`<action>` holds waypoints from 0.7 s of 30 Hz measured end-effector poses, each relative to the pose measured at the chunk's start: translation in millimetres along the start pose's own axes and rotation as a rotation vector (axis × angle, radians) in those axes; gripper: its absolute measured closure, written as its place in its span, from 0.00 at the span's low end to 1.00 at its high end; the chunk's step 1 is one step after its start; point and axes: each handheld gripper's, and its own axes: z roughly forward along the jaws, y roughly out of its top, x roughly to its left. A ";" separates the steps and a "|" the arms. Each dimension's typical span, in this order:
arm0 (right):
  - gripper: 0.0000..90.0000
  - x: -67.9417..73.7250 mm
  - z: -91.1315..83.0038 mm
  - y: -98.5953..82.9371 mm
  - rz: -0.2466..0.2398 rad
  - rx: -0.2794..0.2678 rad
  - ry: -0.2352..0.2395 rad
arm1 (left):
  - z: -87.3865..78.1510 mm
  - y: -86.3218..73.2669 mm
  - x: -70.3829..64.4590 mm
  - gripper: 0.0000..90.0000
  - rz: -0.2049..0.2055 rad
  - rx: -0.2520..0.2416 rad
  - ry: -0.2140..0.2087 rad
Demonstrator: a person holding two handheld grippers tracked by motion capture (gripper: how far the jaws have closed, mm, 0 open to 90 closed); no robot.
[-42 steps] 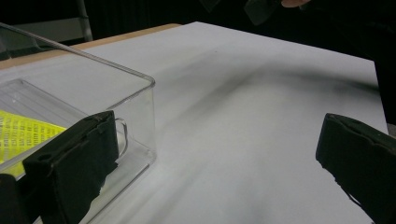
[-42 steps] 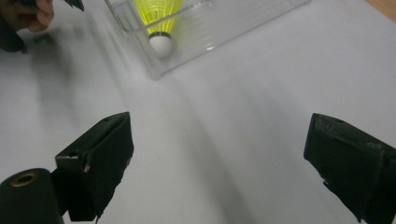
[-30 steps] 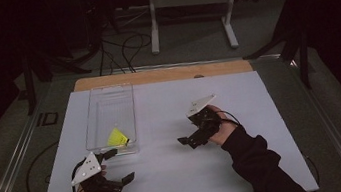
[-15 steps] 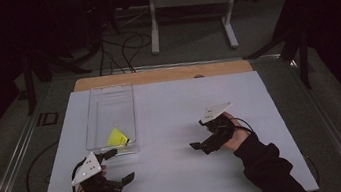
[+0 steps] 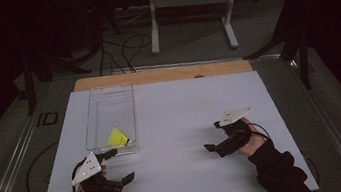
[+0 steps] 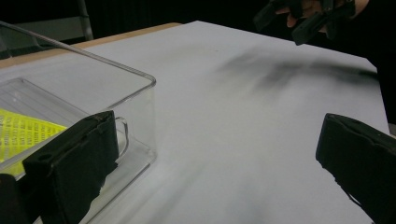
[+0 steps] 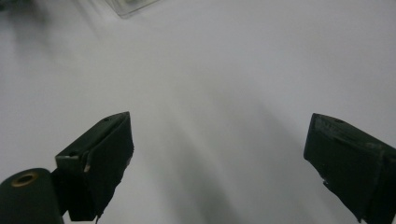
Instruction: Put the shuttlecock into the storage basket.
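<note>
So both sets of tongs are spread wide apart with nothing in them: the left tongs point(image 5: 117, 165) sit near the front-left of the white surface point(image 5: 182, 124), just off the near end of the clear plastic bin point(image 5: 107, 101), and the right tongs point(image 5: 215, 136) hover low over bare surface well off to the right. The yellow packet point(image 5: 117, 137) is lying inside the bin at its near end, and in the left gripper view it shows through the clear wall point(image 6: 25, 133) right behind one jaw.

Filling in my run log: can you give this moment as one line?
left gripper: open, empty, beside clear bin | right gripper: open, empty, over white table | yellow item: in bin
</note>
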 end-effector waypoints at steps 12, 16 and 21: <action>0.09 -11.9 -23.0 -42.7 0.098 -0.023 -0.053 | -0.3 0.1 -0.4 0.00 0.001 -0.001 -0.001; 0.09 -13.0 -26.9 -48.8 0.108 -0.033 -0.067 | -0.2 0.1 -0.4 0.00 0.001 -0.001 -0.001; 0.09 -13.5 -32.1 -60.6 0.131 -0.042 -0.094 | -0.4 0.1 -0.4 0.00 0.001 -0.001 -0.001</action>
